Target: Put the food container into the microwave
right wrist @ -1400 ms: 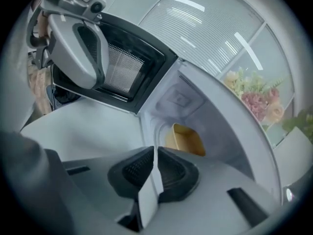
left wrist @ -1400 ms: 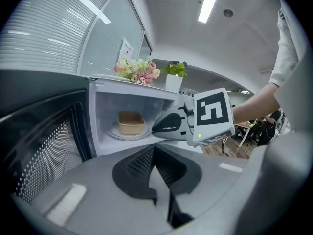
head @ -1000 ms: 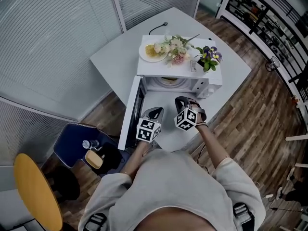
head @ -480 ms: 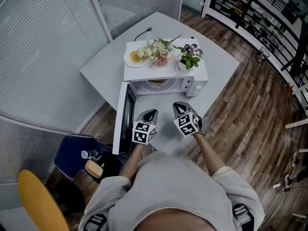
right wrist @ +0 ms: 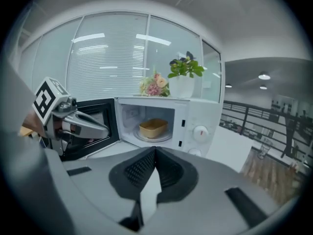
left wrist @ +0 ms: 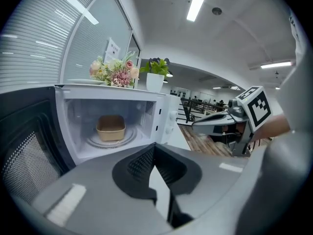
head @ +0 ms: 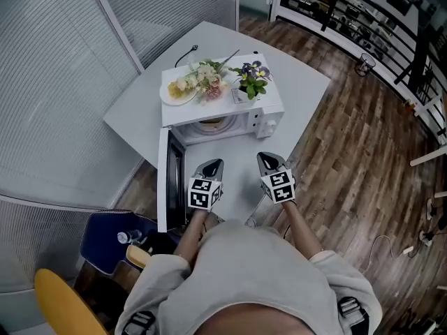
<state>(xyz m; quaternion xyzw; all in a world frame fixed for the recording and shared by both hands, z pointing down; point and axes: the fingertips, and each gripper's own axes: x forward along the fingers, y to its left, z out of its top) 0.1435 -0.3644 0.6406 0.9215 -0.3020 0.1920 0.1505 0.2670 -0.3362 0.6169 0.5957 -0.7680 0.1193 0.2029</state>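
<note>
Head view: the microwave (head: pixel 260 114) stands on the white table (head: pixel 306 91) with its door (head: pixel 165 187) swung open. A tan shape inside is probably the food container (head: pixel 211 123). The left hand-held gripper (head: pixel 212 164) and right hand-held gripper (head: pixel 266 158) hover before it.

Left gripper view: the jaws are pinched together on nothing, and the container sits on the turntable (left wrist: pixel 110 141).

Right gripper view: the jaws are likewise closed and empty.

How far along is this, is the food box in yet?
Done: the food container sits on the turntable inside the microwave. In hand: nothing; the left gripper and right gripper are both shut, empty, outside it. Left: the door stands open, so probably closing it.
</note>
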